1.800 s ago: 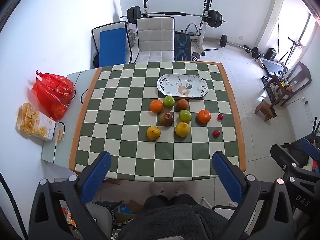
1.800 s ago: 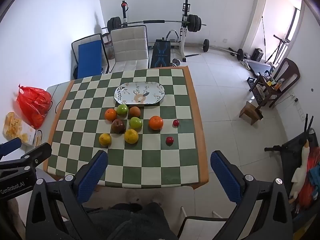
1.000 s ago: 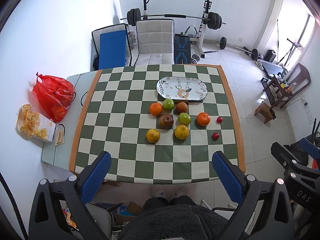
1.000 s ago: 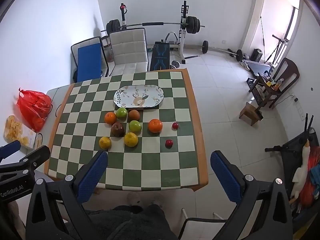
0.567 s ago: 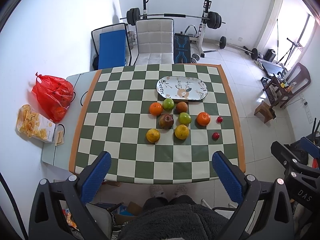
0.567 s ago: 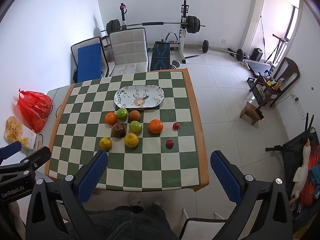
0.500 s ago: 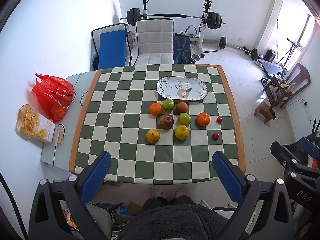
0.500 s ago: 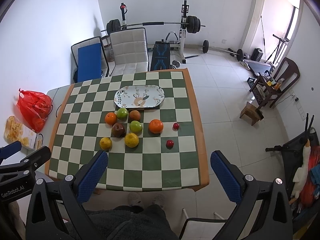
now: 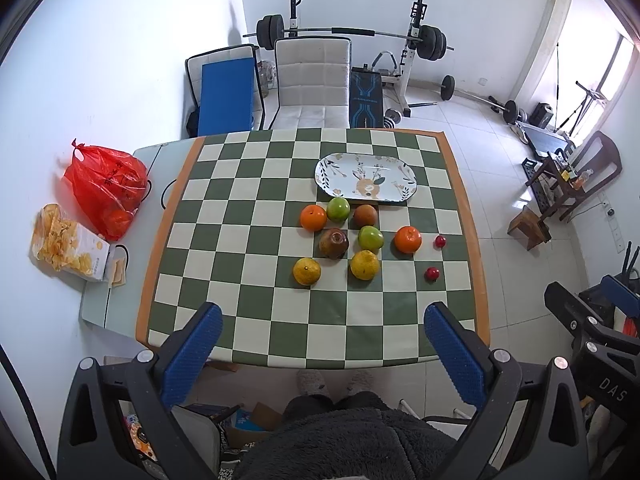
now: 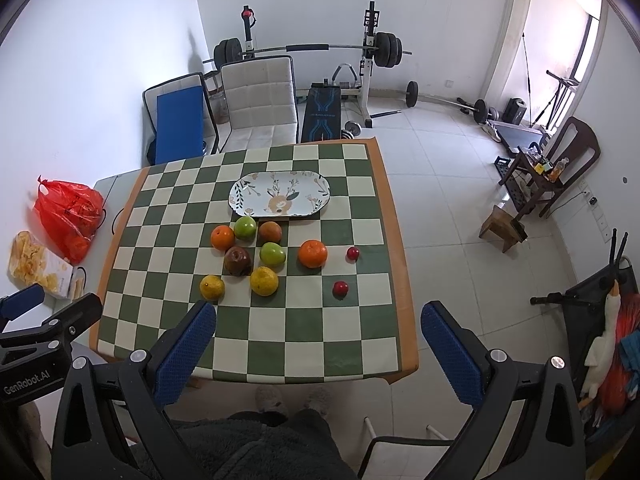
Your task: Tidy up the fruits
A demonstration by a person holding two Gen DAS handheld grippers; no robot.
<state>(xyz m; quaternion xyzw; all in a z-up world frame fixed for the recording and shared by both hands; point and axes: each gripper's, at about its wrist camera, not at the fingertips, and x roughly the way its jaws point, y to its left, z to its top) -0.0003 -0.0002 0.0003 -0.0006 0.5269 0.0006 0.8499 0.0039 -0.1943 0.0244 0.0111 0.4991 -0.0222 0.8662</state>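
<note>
Both grippers hang high above the near edge of the table (image 9: 482, 320), well clear of everything on it. The left gripper (image 9: 320, 344) has its blue-padded fingers (image 9: 192, 348) spread wide with nothing between them, and the right gripper (image 10: 318, 346) is just as wide apart and empty. Below them sit the person's dark fleecy lap (image 9: 344, 444) and slippered feet (image 10: 292, 398), just off the near edge.

The fruit lies loose on the checkered cloth, right of the middle. Nearest are two yellow citrus fruits (image 9: 307, 271) (image 9: 365, 265) and a small red fruit (image 9: 432, 273) toward the right edge. Behind those come a dark brownish apple (image 9: 334, 243), a green apple (image 9: 370, 238), an orange (image 9: 407, 239) and a second small red fruit (image 9: 440, 241). Further back sit another orange (image 9: 313, 217), a second green apple (image 9: 338, 209) and a reddish-brown fruit (image 9: 365, 215), just in front of the plate (image 9: 332, 170), which carries no fruit.

Off the cloth's left edge lie a snack box (image 9: 68, 244) and a red plastic bag (image 9: 106, 188). Beyond the far edge stand two chairs (image 9: 312, 80) and a barbell rack (image 9: 416, 36).
</note>
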